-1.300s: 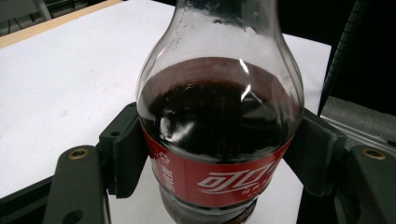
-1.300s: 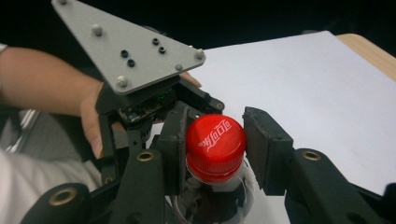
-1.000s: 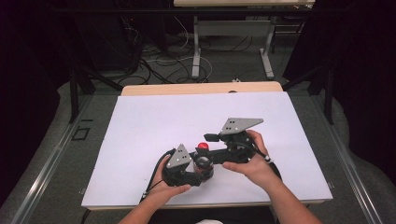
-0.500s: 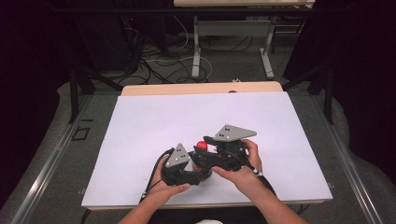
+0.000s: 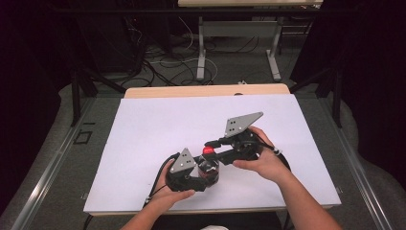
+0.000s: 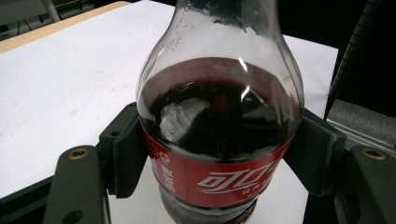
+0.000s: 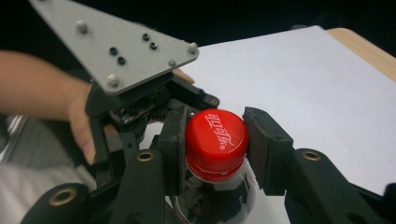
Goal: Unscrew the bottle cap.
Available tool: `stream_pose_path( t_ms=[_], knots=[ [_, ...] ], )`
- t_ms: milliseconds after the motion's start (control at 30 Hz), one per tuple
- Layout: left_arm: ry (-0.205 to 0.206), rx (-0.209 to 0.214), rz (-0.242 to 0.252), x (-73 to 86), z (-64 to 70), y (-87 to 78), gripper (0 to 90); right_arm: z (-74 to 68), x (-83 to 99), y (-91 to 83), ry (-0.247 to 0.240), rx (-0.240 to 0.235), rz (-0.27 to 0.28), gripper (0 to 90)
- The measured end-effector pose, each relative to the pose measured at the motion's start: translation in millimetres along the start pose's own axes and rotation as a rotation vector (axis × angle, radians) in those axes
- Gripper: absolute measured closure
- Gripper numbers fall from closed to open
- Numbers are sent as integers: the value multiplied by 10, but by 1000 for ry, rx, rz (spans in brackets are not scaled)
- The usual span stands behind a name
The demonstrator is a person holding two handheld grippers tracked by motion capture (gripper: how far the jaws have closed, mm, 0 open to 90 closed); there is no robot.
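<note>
With the left tool pinching the cola bottle at its label, upright near the tabletop's near edge, and the right tool clamped on its red cap, uneven twisting could spin the bottle, slip the cap, or spray cola.

You see the surface from high above its near edge, facing forward. Each tool camera sits close, looking along its jaws; all three share the bottle.
</note>
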State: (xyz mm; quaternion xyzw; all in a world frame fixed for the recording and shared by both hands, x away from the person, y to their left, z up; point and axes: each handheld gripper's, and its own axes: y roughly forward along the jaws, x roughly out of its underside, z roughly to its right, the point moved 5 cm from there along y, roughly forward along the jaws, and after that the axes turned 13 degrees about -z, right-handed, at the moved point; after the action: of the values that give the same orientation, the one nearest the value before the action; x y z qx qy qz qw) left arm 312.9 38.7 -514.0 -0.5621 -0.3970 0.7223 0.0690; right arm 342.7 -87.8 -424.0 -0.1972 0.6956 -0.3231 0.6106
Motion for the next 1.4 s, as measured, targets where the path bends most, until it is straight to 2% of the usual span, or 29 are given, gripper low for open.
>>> stream_pose_path(
  t_ms=[33, 100, 167, 267, 333, 433, 500, 533, 600, 667, 700, 767, 833, 867, 900, 1033, 1100, 1167, 1200, 1233, 1267, 1300, 1367, 1400],
  knots=[
    [-2, -2, 1, 1, -3, 2, 305, 4, -2, 2, -9, 5, -3, 582],
    [-7, -5, 1, 6, -20, 4, 305, -8, -10, 3, 28, 42, 10, 446],
    [-14, -13, 0, 9, -33, 2, 306, -42, -22, -3, 80, 95, 31, 446],
    [-17, -15, -5, 11, -43, -3, 306, -102, -41, -1, 215, 202, 51, 460],
    [-19, -18, -6, 12, -47, -4, 305, -143, -52, 4, 256, 282, 46, 467],
    [-16, -28, -6, 12, -47, 3, 306, -220, -75, 41, 297, 310, 44, 498],
    [-4, -38, -15, 16, -53, -1, 306, -258, -78, 77, 312, 339, 19, 537],
    [-9, -38, -16, 19, -50, -1, 306, -272, -75, 93, 324, 355, 9, 590],
    [-20, -36, -9, 19, -47, 6, 305, -277, -76, 117, 316, 386, 7, 606],
    [-16, -24, -10, 20, -45, -1, 306, -262, -77, 111, 289, 367, -2, 610],
    [-18, -24, -4, 17, -42, 0, 306, -251, -75, 98, 272, 340, -10, 611],
    [-10, -21, -3, 12, -37, -3, 306, -201, -70, 70, 233, 268, -9, 613],
    [-9, -12, 4, 3, -29, -3, 306, -148, -63, 39, 166, 201, -11, 613],
    [-6, -13, 4, 1, -24, -4, 306, -104, -56, 16, 108, 137, -15, 614],
    [-2, -11, 4, 0, -21, -2, 306, -104, -56, 16, 108, 137, -15, 614],
    [3, -5, 2, 0, -13, 13, 306, -58, -49, 2, 41, 77, -40, 613],
    [3, -3, 2, 1, -13, 11, 306, -34, -49, -2, 27, 60, -40, 613],
    [-6, -9, -2, 4, -17, 8, 306, -16, -45, -1, 35, 39, -37, 610],
    [-7, -12, -7, 7, -24, 7, 306, -18, -41, 6, 43, 43, -37, 606],
    [-11, -13, -6, 9, -27, 8, 306, -25, -40, 14, 49, 68, -40, 558],
    [-13, -21, -4, 9, -36, 9, 306, -42, -45, 26, 71, 106, -31, 458],
    [-16, -25, -4, 9, -40, 6, 306, -56, -51, 30, 91, 143, -20, 423],
    [-17, -22, -5, 7, -43, 1, 306, -108, -63, 44, 146, 185, -16, 426],
    [-21, -27, -2, 7, -45, 4, 306, -132, -74, 65, 181, 212, 5, 429]
  ],
)
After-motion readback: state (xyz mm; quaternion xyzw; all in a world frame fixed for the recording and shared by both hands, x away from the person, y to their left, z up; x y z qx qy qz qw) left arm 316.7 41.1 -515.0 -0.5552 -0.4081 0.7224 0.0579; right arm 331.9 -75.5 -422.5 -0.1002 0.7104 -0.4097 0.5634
